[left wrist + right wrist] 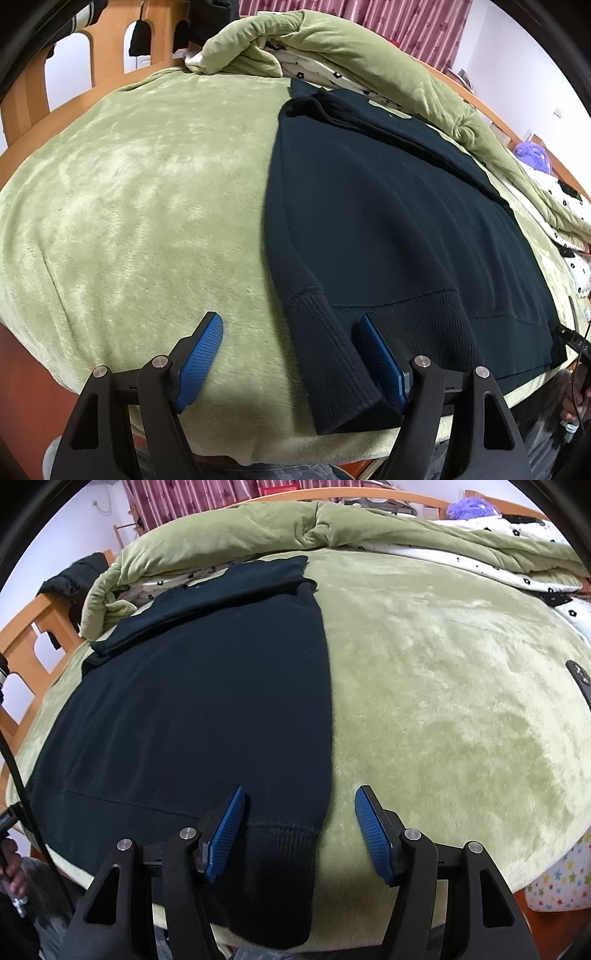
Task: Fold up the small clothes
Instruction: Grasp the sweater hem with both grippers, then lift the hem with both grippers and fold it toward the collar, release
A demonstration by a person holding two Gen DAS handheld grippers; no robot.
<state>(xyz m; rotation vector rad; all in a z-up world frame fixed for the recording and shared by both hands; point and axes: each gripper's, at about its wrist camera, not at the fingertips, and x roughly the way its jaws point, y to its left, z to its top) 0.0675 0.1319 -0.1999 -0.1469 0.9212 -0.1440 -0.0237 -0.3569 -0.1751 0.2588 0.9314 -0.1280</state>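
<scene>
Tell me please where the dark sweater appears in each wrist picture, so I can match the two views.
Left wrist view: the dark sweater fills the right half, its ribbed hem reaching down to the open jaws.
Right wrist view: the dark sweater fills the left half, its hem corner between the open jaws.
Shared landmark: the rolled green quilt beyond the sweater.

A bed with a wooden frame (29, 99) carries everything, covered by a light green plush blanket (147, 206). A dark navy sweater (388, 229) lies flat on the blanket, its ribbed hem at the near edge and one sleeve folded across its far end. Along the far side lies a bunched green quilt (229, 528) with a white, black-flowered lining.
</scene>
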